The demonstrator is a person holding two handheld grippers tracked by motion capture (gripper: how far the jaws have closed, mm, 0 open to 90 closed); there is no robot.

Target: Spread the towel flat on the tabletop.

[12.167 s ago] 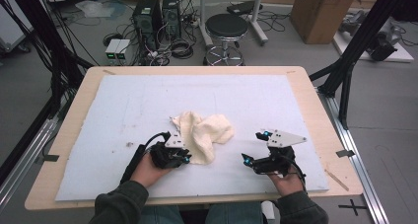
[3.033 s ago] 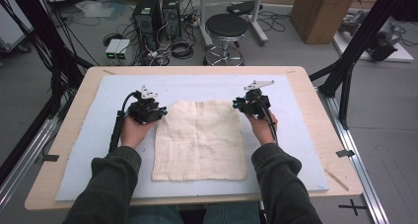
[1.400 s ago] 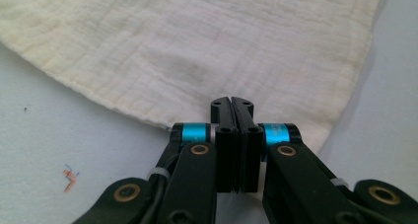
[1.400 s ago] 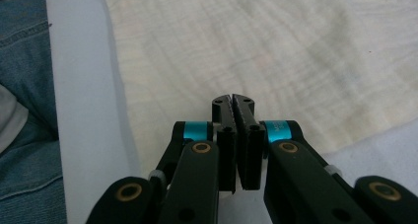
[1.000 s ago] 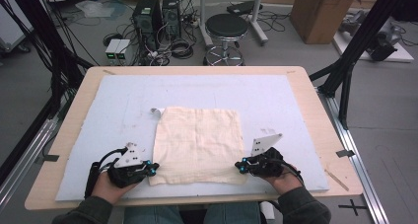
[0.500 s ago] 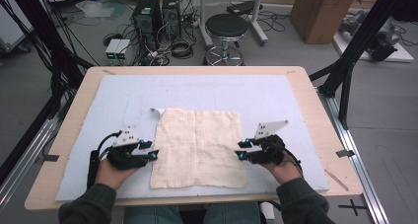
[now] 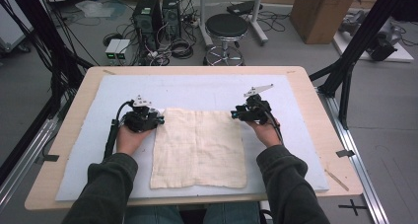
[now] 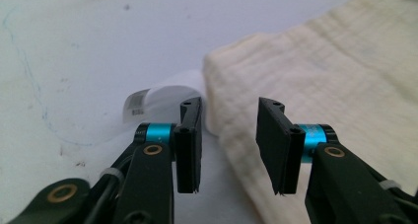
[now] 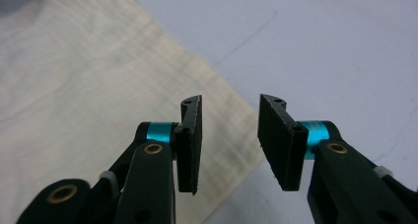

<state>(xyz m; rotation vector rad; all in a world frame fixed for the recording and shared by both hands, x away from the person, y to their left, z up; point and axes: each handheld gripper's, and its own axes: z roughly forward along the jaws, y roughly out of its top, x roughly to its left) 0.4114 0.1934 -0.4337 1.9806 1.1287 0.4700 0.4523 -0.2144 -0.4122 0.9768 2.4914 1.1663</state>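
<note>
We see the cloth (image 7: 198,148) lying flat in the middle of the mat (image 7: 207,88). The left gripper (image 7: 158,120) is at its far left corner, the right gripper (image 7: 234,114) at its far right corner. Both have jaws partly open, holding nothing; the left jaws have just been closing a little.

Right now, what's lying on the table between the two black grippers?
In the high view, the cream square cloth lies flat between the left gripper and the right gripper, its far edge spanning the stretch.
</note>
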